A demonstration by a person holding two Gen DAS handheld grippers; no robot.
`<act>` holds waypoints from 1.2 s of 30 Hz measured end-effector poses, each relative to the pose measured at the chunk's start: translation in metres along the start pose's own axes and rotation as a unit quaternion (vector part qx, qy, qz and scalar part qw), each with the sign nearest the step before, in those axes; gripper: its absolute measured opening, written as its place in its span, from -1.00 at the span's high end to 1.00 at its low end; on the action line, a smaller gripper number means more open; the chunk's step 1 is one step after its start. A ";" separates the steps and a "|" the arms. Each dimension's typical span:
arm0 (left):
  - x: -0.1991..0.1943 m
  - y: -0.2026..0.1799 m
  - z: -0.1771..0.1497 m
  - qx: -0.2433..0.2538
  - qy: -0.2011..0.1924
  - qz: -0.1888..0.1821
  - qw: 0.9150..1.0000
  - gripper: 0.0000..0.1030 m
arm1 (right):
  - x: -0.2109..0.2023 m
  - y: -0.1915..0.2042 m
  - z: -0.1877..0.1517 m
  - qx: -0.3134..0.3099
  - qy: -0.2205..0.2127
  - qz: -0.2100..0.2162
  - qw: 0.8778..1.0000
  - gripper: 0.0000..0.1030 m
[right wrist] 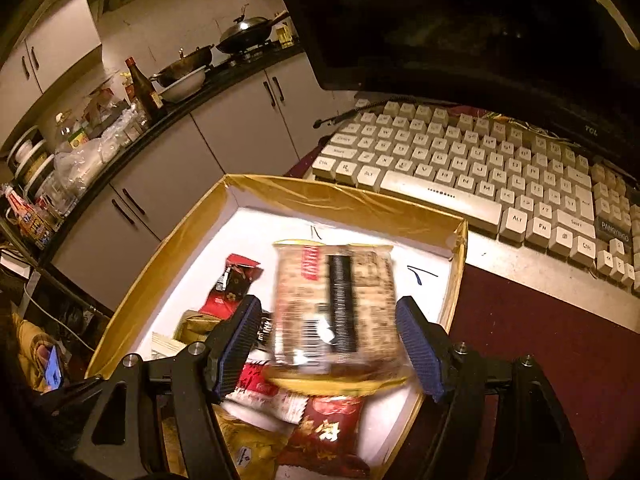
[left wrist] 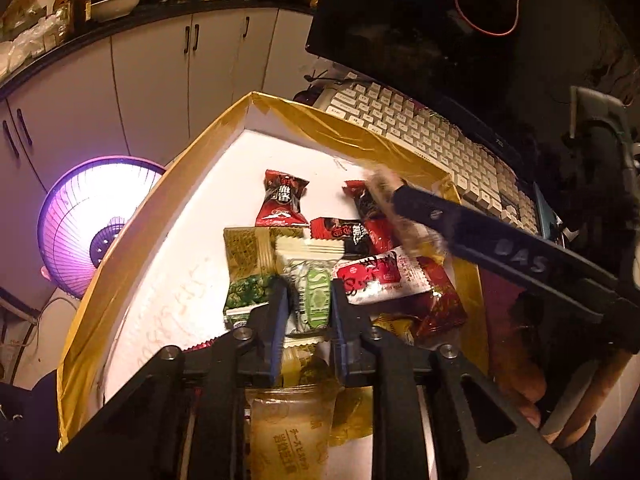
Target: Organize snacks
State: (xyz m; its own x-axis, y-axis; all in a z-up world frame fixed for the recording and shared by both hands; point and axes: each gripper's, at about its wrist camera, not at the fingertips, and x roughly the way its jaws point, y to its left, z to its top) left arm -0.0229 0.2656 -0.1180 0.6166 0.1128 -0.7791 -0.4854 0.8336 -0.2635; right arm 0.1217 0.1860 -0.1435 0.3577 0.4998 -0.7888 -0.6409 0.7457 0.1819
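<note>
A shallow cardboard box [left wrist: 160, 216] with gold-taped walls and a white floor holds several snack packets. My left gripper [left wrist: 308, 308] hangs low over the pile with a green-and-white packet [left wrist: 314, 300] between its narrowly parted fingers; a thin gap shows on the left side. Red packets [left wrist: 282, 200] lie further back, a white-and-red one [left wrist: 376, 276] to the right. In the right wrist view my right gripper [right wrist: 328, 308] stands wide open over the box [right wrist: 340, 196]. A brown patterned packet [right wrist: 336, 308], motion-blurred, is loose between its fingers.
A white keyboard [right wrist: 480, 168] lies just behind the box, with a dark monitor [left wrist: 400, 20] above it. Maroon cloth [right wrist: 540, 340] covers the table to the right. A glowing purple heater [left wrist: 92, 224] stands left of the box. Kitchen cabinets run along the back.
</note>
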 end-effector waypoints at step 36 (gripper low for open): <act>-0.067 -0.014 -0.036 0.005 -0.091 0.028 0.995 -0.48 | -0.102 -0.009 -0.068 0.065 -0.039 0.010 0.997 -0.47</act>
State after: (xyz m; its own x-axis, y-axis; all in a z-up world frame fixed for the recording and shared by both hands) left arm -0.0794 0.2273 -0.0826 0.6916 0.2543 -0.6760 -0.5160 0.8289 -0.2160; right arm 0.0445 0.0984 -0.1045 0.4005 0.5438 -0.7375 -0.5564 0.7838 0.2758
